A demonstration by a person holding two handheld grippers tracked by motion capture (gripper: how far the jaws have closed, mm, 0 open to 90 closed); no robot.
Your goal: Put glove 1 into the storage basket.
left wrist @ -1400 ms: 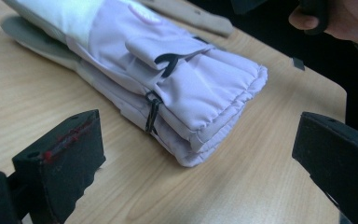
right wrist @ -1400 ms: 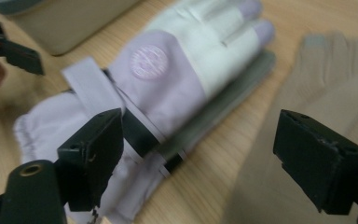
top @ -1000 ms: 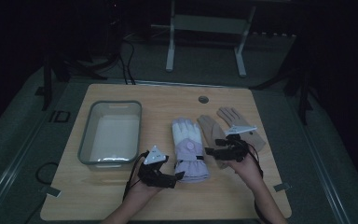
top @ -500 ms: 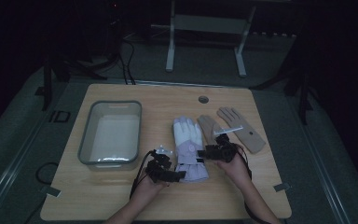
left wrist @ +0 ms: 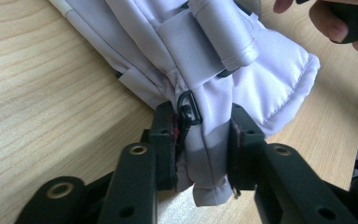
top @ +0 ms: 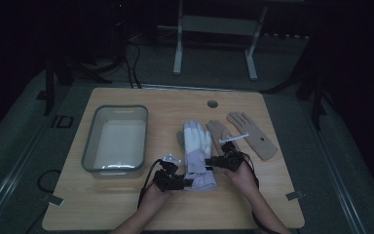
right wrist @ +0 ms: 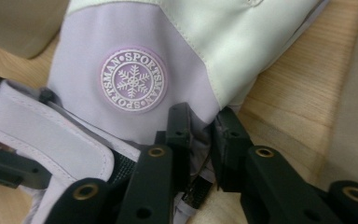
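The ski glove [top: 197, 155] lies long-ways, pointing away from us. Our left gripper [top: 179, 183] pinches its cuff corner (near side); our right gripper [top: 214, 160] pinches the cuff's other edge, both closed on cloth.

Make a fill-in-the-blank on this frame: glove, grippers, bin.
1. Both grippers grip the lavender ski glove at its ____ end.
2. The round badge on the glove shows a ____.
3. The grey bin sits to the ____ of the glove in the high view.
4. The left gripper pinches fabric beside a small black ____.

Missing words: cuff; snowflake; left; clip
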